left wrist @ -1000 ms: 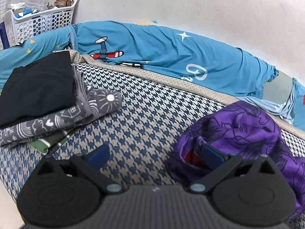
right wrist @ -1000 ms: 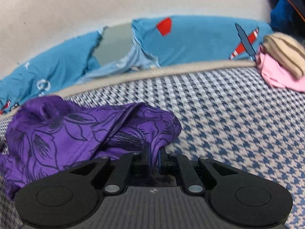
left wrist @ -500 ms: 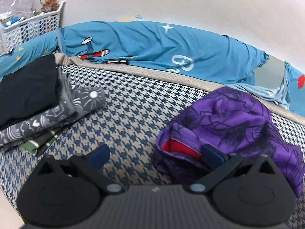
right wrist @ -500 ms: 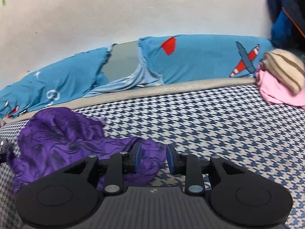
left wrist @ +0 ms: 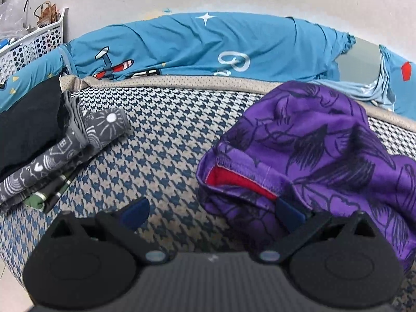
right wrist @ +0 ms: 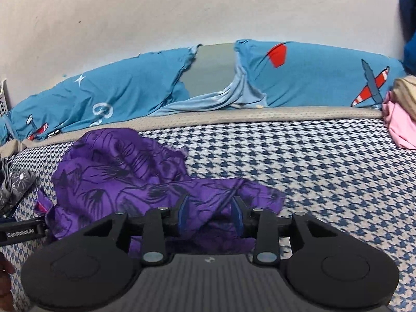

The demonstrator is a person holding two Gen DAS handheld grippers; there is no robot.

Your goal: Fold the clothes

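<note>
A purple garment with dark line print and a red inner lining (left wrist: pixel 312 145) lies crumpled on the blue-and-beige houndstooth bed surface (left wrist: pixel 166 140). My left gripper (left wrist: pixel 210 212) is open wide; its right finger (left wrist: pixel 287 209) touches the garment's left edge. In the right wrist view the same garment (right wrist: pixel 124 171) lies spread to the left. My right gripper (right wrist: pixel 210 213) is open over the garment's near right end, with cloth between the jaws.
A stack of folded clothes, black on top of grey patterned (left wrist: pixel 39 140), sits at the left. A blue airplane-print sheet (left wrist: pixel 208 46) runs along the wall. A white basket (left wrist: pixel 31 44) stands far left. Pink and striped clothes (right wrist: pixel 400 114) lie at the right.
My right gripper opened and let go of the purple garment, which settled flatter on the bed. My left gripper stayed open, and the garment's red-lined edge now lies against its right finger.
</note>
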